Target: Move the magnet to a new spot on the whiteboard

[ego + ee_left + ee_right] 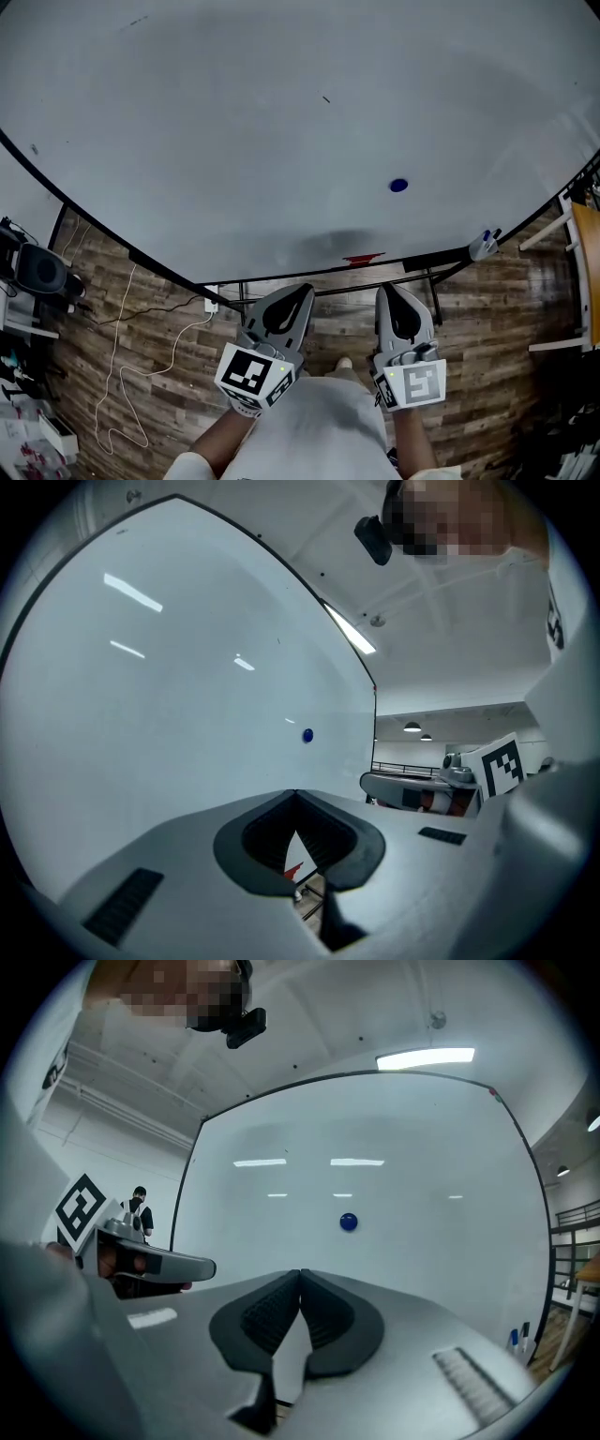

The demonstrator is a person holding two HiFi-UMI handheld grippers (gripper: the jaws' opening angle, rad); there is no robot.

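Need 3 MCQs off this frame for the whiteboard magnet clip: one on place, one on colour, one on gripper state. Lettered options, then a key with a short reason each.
1. Where is the magnet?
A) on the whiteboard, nothing touching it
B) on the floor
C) in the marker tray

2. What colour is the magnet?
A) red
B) blue
C) green

3. How do the jaws of the right gripper stand?
A) wide apart
B) shut on the magnet
C) shut, with nothing between them

Key:
1 A: the head view shows it alone on the board, well above both grippers.
2 B: it shows as a blue dot in all three views.
3 C: the right gripper view shows the pads meeting, with the magnet far off on the board.
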